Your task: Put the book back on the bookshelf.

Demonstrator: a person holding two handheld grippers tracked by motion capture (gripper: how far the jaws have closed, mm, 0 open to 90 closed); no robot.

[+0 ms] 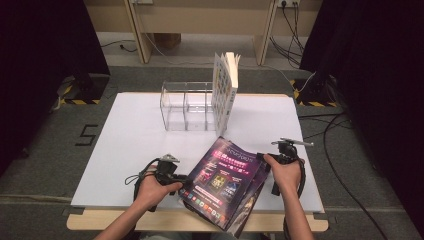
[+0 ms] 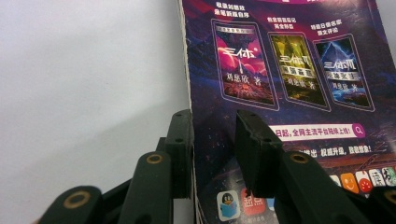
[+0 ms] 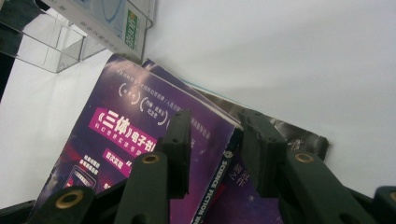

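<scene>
A stack of purple-covered books (image 1: 225, 175) lies askew near the table's front edge. My left gripper (image 1: 182, 179) is at the stack's left edge. In the left gripper view its jaws (image 2: 214, 116) straddle the top book's (image 2: 289, 70) left edge with a gap, one jaw over the white table and one over the cover. My right gripper (image 1: 262, 158) is at the stack's right side. Its jaws (image 3: 215, 116) stand open around the top book's (image 3: 140, 126) spine corner, and a darker book (image 3: 289, 135) pokes out underneath.
A clear acrylic organizer (image 1: 185, 107) stands at the middle back of the white table (image 1: 130, 150), with a thick book (image 1: 225, 85) upright at its right end. Black curtains flank both sides. Cables run across the floor at the right.
</scene>
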